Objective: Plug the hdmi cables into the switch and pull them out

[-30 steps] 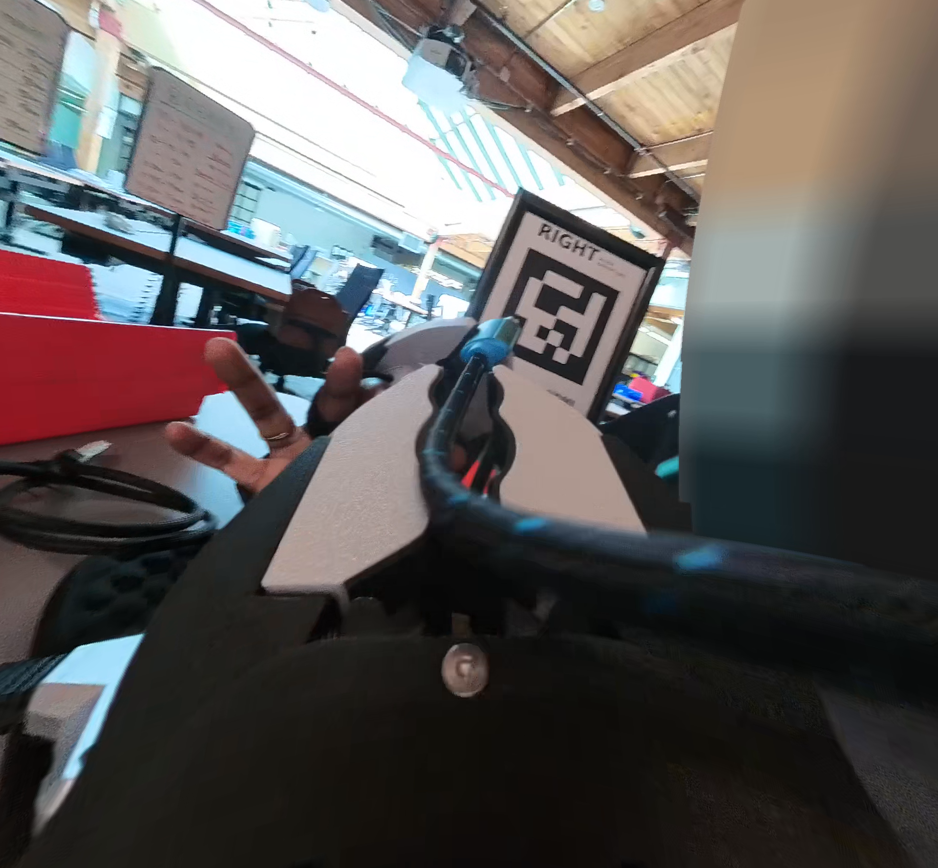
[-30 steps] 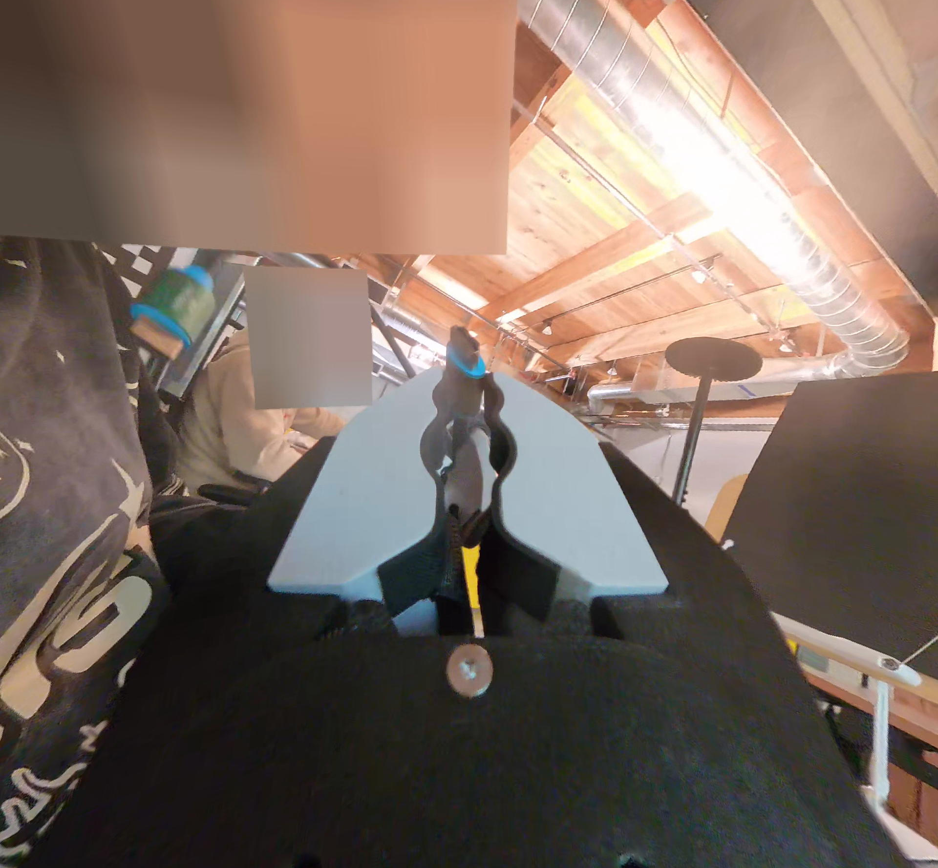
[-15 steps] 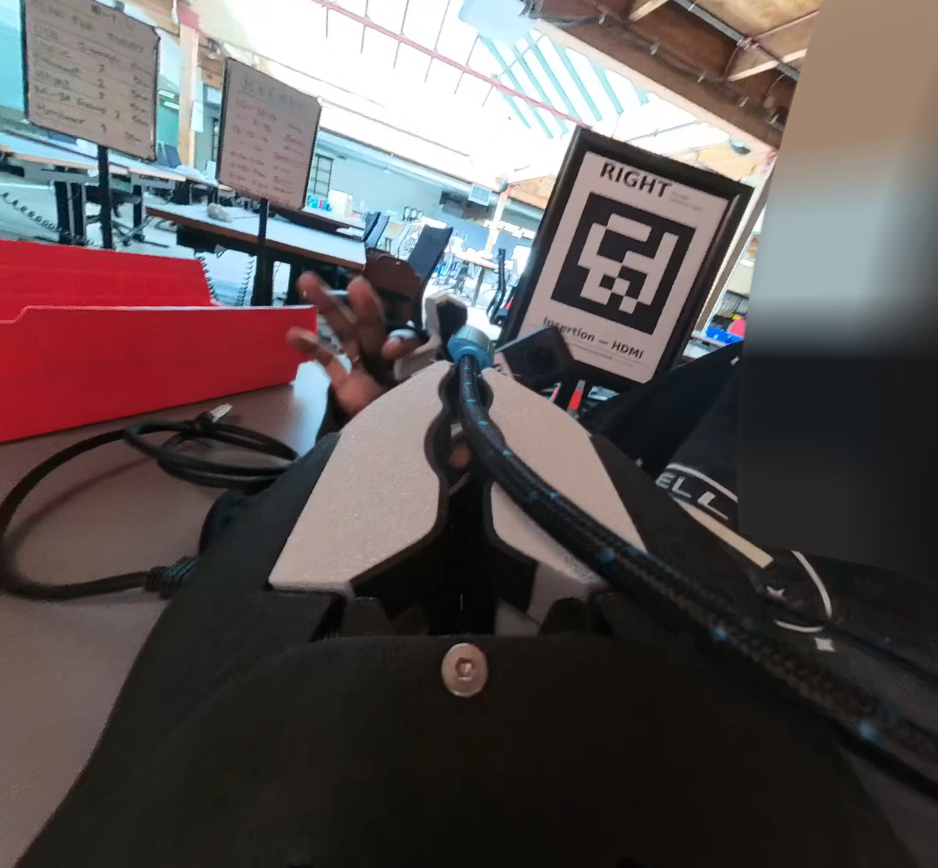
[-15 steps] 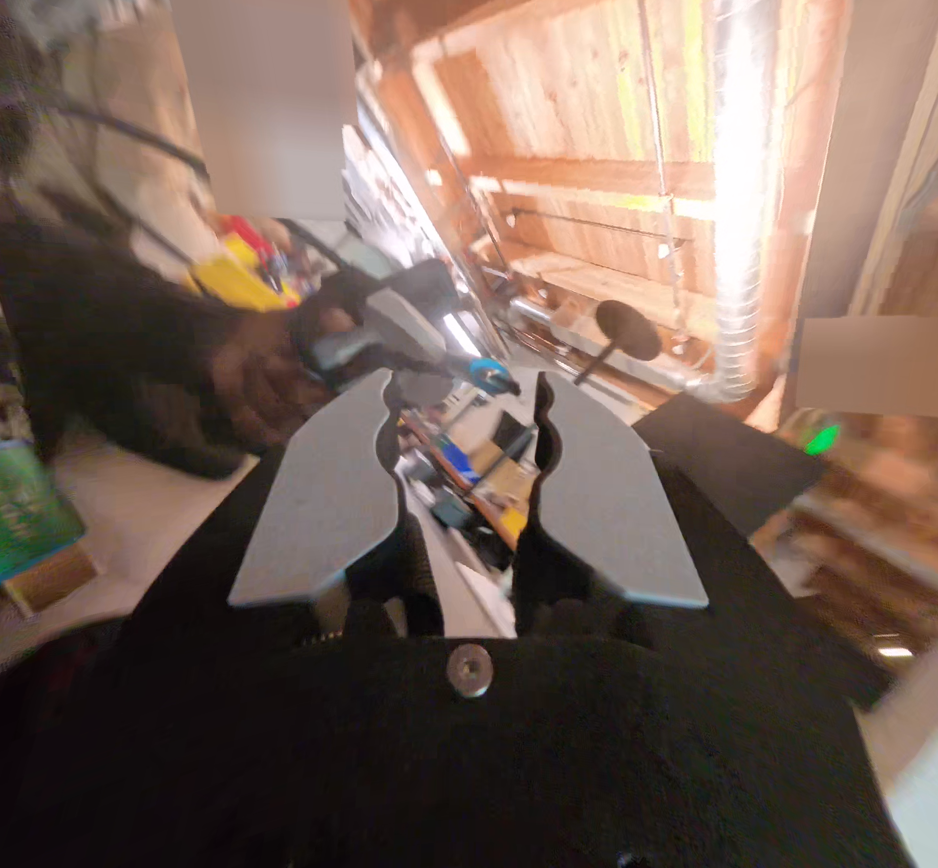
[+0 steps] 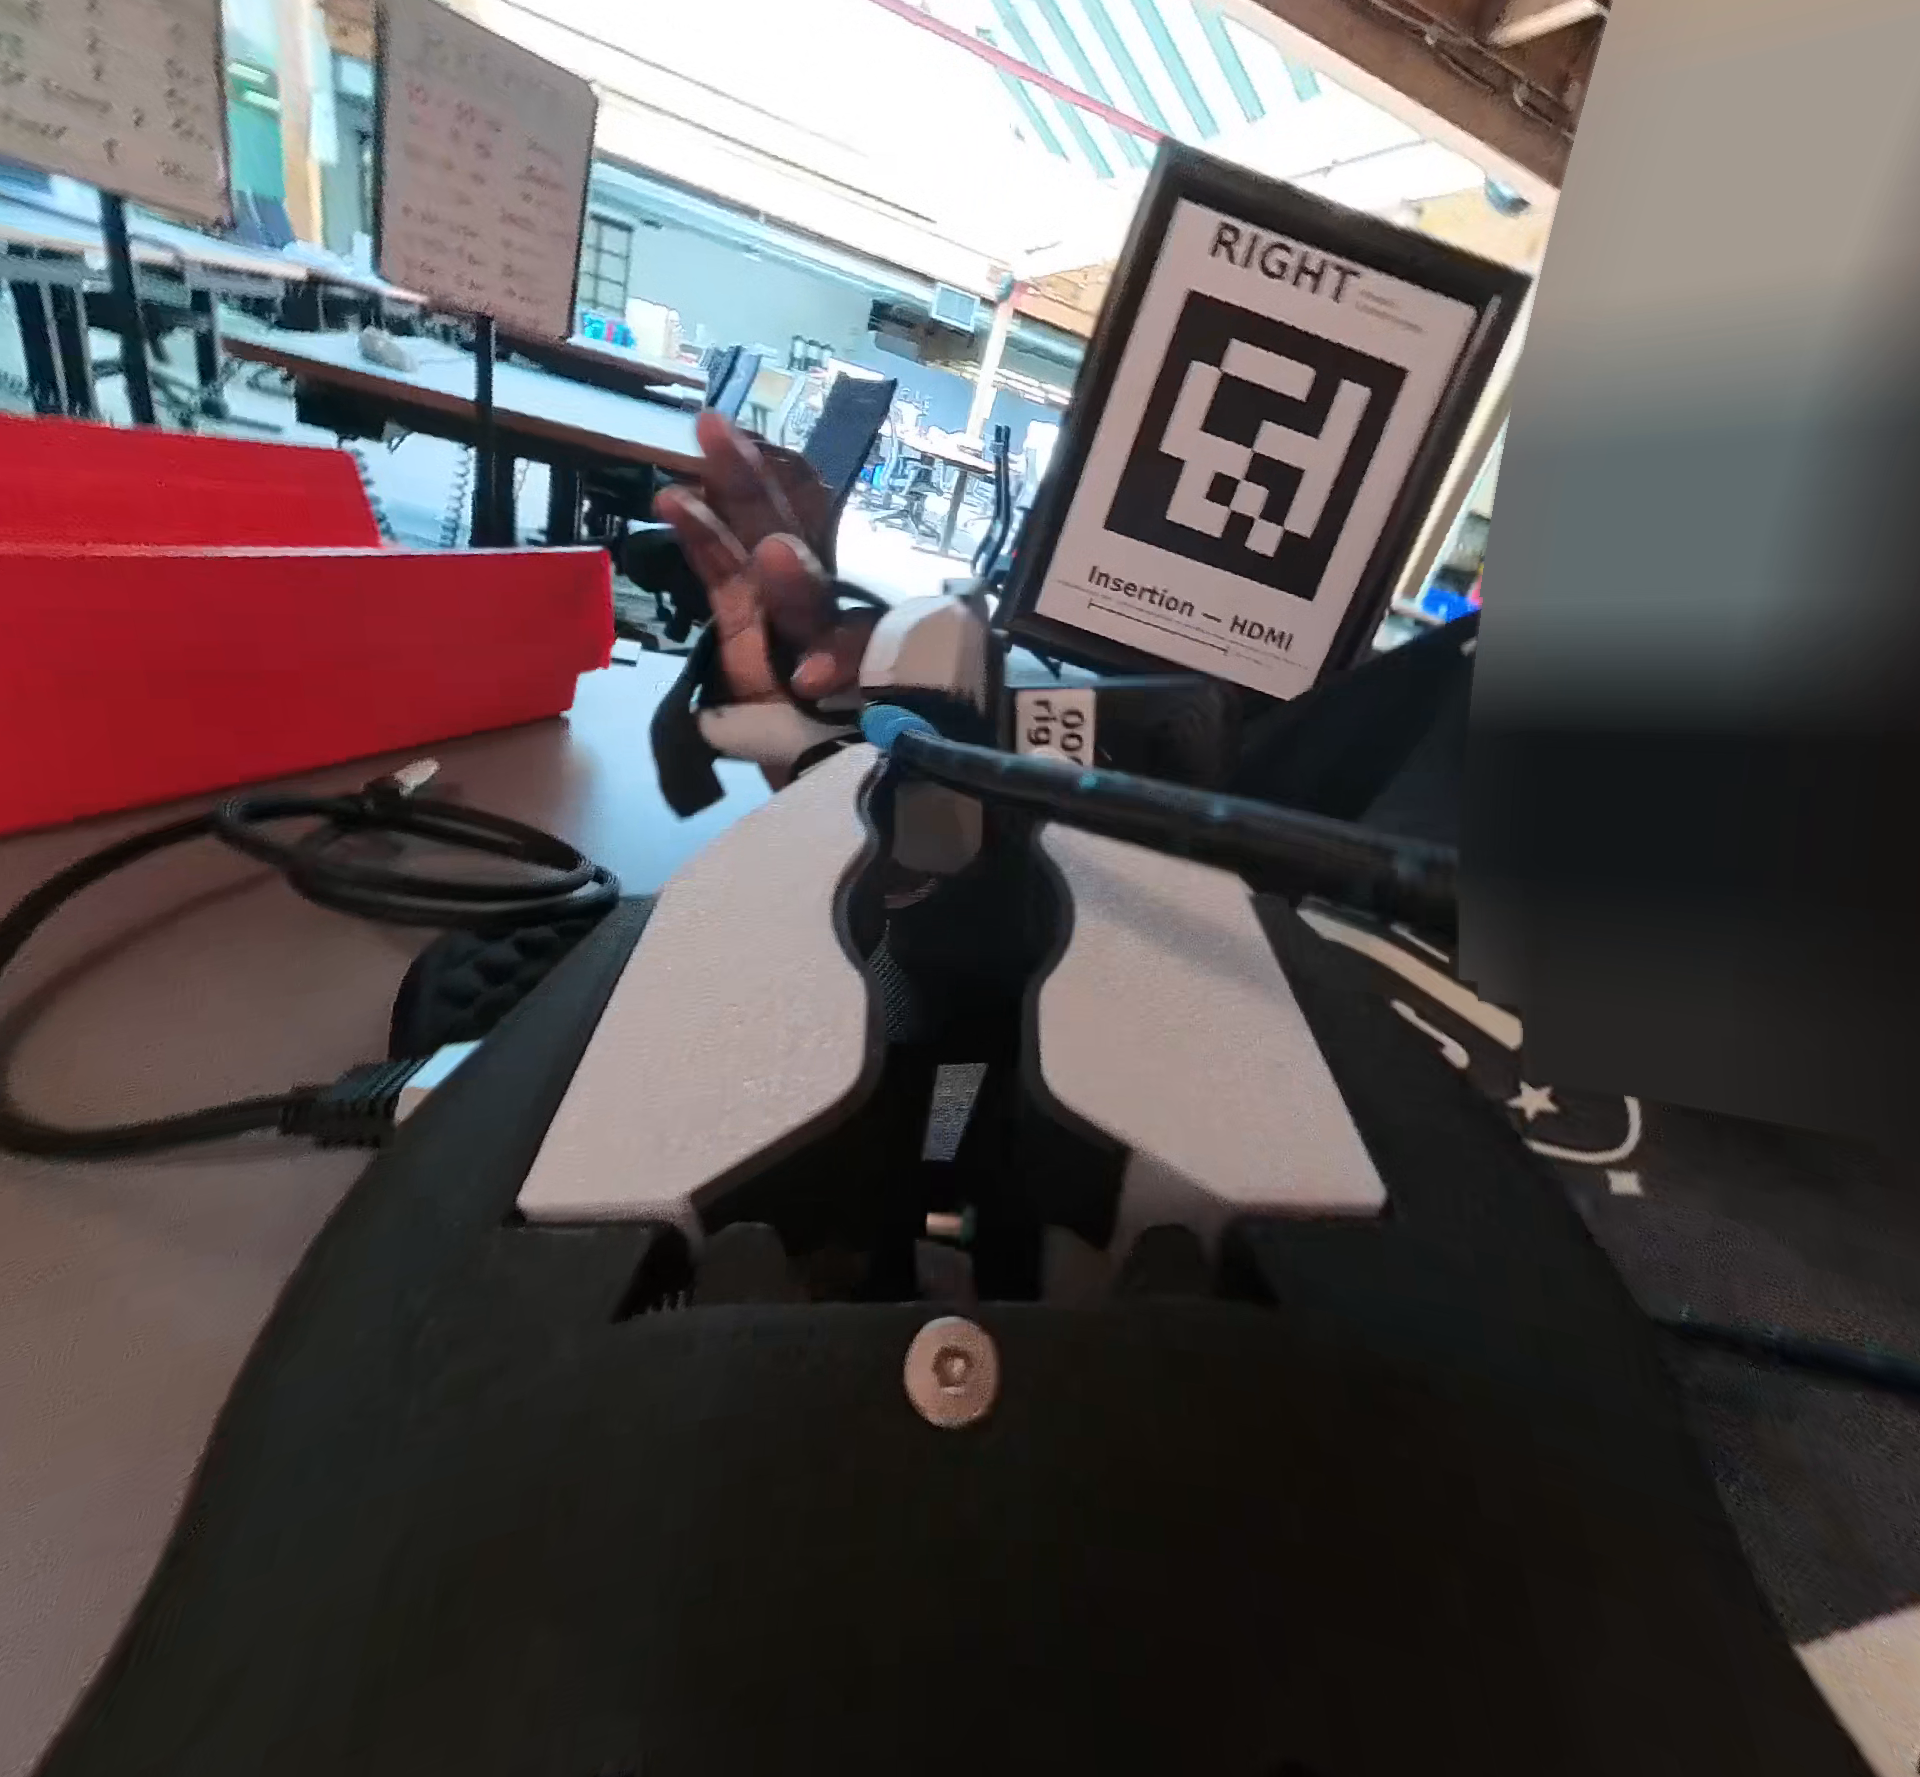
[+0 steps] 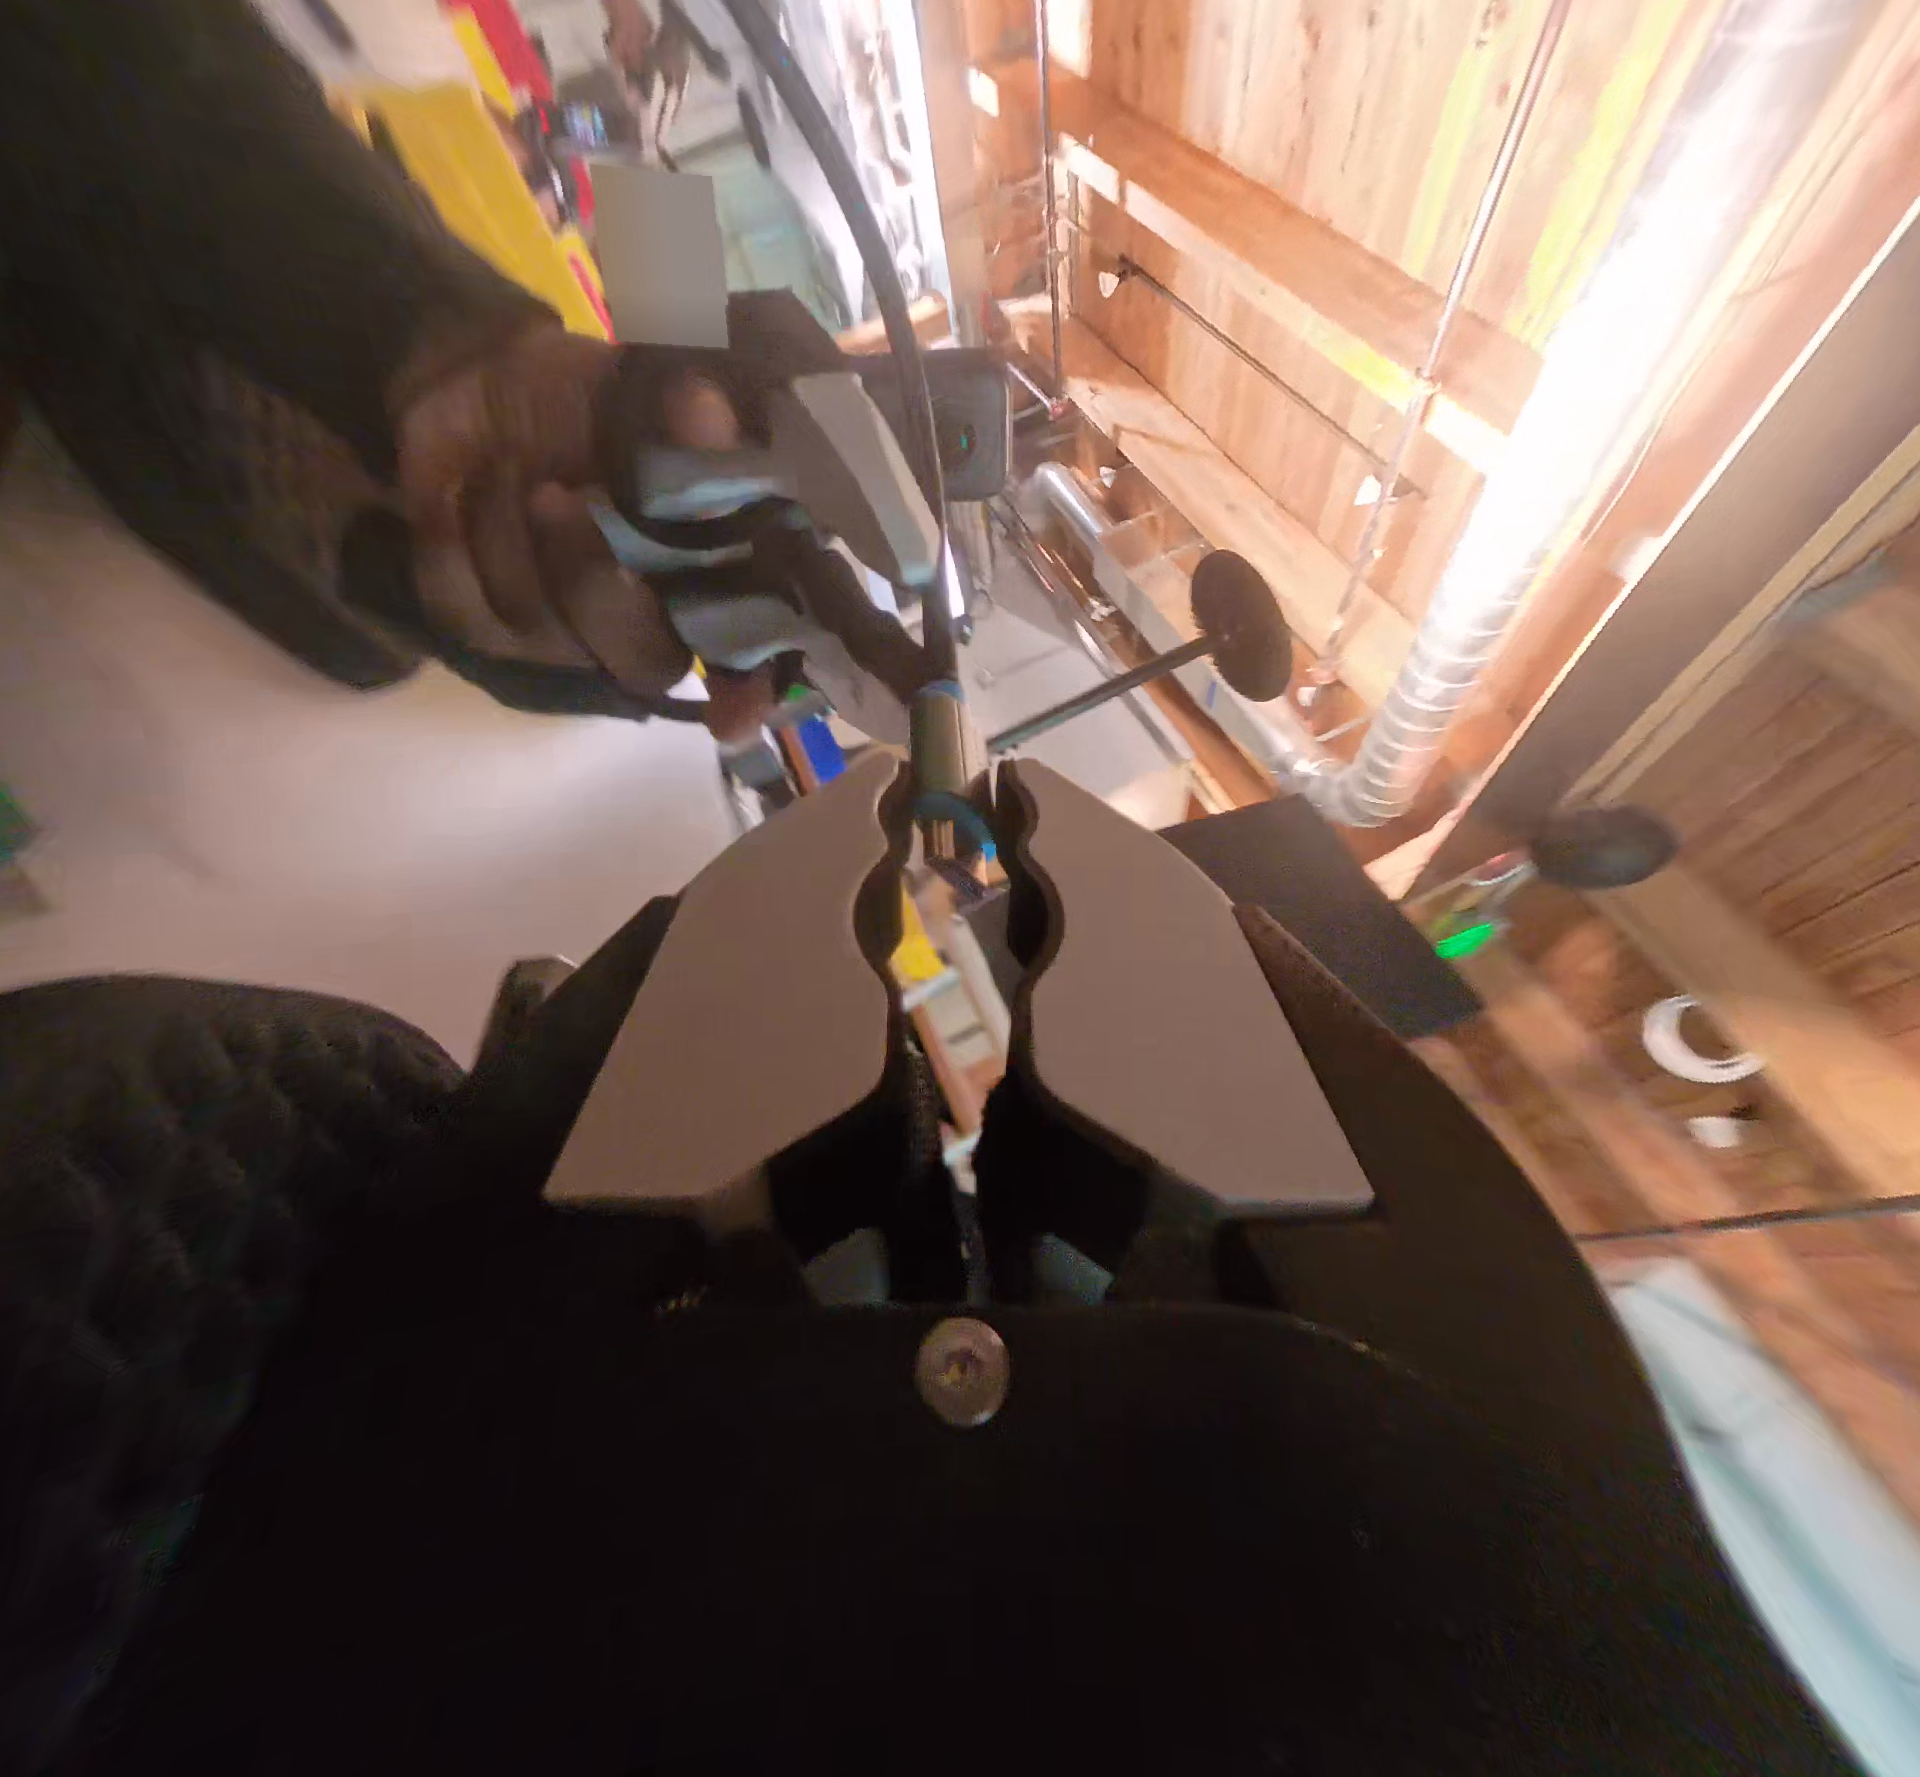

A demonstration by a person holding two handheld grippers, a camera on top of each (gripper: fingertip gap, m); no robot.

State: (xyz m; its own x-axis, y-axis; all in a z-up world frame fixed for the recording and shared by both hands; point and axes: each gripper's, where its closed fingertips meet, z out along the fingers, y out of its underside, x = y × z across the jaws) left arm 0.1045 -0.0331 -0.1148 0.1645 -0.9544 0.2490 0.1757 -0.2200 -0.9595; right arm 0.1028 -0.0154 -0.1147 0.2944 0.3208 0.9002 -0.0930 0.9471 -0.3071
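HDMI cable (image 5: 1195,818): black braided lead with blue rings, held in the air between the two grippers and plugged into nothing.
Left gripper (image 5: 951,792): jaws stand apart. The lead crosses over the fingertips and, as far as this view shows, is not clamped.
Right gripper (image 6: 951,782): jaws drawn in close around the plug (image 6: 938,740). Blur hides whether the fingers press on it, so the grip cannot be confirmed.
Plug position: at the right gripper's tips, with the lead rising away from it past the left gripper.
Hand (image 5: 758,574): on the right gripper's handle, fingers partly spread.
Table (image 5: 156,1312): below the grippers.
Second cable (image 5: 395,844): plain black, coiled loose on the table, one end lying free and connected to nothing.
Red bin (image 5: 291,647): on the table beyond the coil.
Framed marker card (image 5: 1247,439): upright behind the right gripper.
Switch: not in either view.
Progress, judged: early. The plug appears to be passing from one gripper to the other. No insertion is visible.
Remaining, judged: secure the plug, find the switch, insert each cable, pull each out.
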